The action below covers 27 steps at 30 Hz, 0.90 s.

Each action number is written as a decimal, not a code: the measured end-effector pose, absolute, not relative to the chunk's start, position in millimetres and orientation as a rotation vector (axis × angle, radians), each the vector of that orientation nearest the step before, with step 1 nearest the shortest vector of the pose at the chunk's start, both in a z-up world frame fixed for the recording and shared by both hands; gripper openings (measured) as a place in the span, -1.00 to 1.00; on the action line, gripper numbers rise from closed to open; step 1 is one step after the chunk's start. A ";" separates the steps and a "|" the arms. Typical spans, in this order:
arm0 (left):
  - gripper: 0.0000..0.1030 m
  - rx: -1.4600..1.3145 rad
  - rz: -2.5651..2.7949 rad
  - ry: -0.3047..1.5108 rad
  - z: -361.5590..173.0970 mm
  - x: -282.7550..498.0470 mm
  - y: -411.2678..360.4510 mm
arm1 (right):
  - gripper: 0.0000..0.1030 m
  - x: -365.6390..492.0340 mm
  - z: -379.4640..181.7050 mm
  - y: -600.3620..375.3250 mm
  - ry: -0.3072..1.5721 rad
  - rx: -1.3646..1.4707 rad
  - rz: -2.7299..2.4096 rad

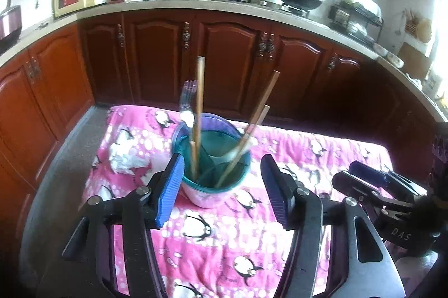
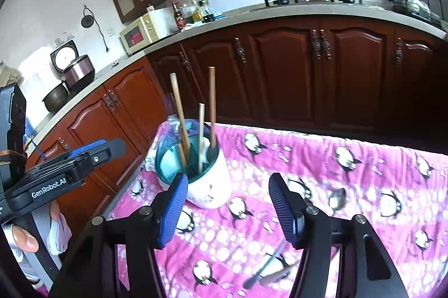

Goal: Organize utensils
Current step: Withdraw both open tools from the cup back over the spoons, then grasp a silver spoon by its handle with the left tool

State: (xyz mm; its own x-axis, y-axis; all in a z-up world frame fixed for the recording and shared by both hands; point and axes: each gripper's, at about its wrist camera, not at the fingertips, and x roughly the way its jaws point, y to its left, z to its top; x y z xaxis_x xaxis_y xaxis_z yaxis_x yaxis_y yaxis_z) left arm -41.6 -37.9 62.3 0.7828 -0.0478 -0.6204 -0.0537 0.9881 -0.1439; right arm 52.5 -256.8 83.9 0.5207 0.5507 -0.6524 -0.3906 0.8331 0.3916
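While both claws hang over the pink penguin blanket (image 1: 224,236), the utensil holder (image 1: 211,158) stands upright toward the far edge, at about twelve o'clock from the left gripper (image 1: 221,194), whose blue pads are spread wide with nothing pressed between them; the cup's near wall sits just beyond the gap. Wooden chopsticks (image 1: 199,102) lean out of the cup's teal compartments, a fork (image 1: 188,99) pokes up at its far rim, and something white (a spoon, probably, though it is blurred) rests inside. The right gripper (image 2: 226,208) is parted too and holds nothing, with the holder at roughly eleven o'clock from it. On the blanket a metal spoon (image 2: 337,200) lies at two o'clock of the right claw, and a dark-handled utensil (image 2: 266,270) lies flat just beneath its jaws, too smeared to name. In the left view the right claw shows at three o'clock
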 end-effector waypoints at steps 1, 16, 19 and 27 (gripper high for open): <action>0.14 -0.157 -0.007 0.673 61.9 -42.3 -42.2 | 0.16 51.1 83.3 -262.8 0.854 0.208 0.558; 0.15 -0.165 -0.187 0.786 27.1 -30.1 -97.8 | 0.30 31.2 25.4 -363.9 0.973 0.265 0.364; 0.15 -0.163 -0.235 0.833 10.7 -24.7 -110.6 | 0.30 32.7 3.8 -373.3 1.023 0.272 0.344; 0.15 -0.154 -0.365 0.951 -33.9 5.1 -144.7 | 0.04 74.7 -40.8 -380.4 1.106 0.369 0.387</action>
State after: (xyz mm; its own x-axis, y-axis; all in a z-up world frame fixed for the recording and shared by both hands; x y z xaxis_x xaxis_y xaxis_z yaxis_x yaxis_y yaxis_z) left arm 5.1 -144.7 -33.9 0.5258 -0.3710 -0.7654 0.2370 0.9281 -0.2870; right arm 74.7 -380.4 -40.8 0.3952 0.4765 -0.7853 -0.1169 0.8741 0.4715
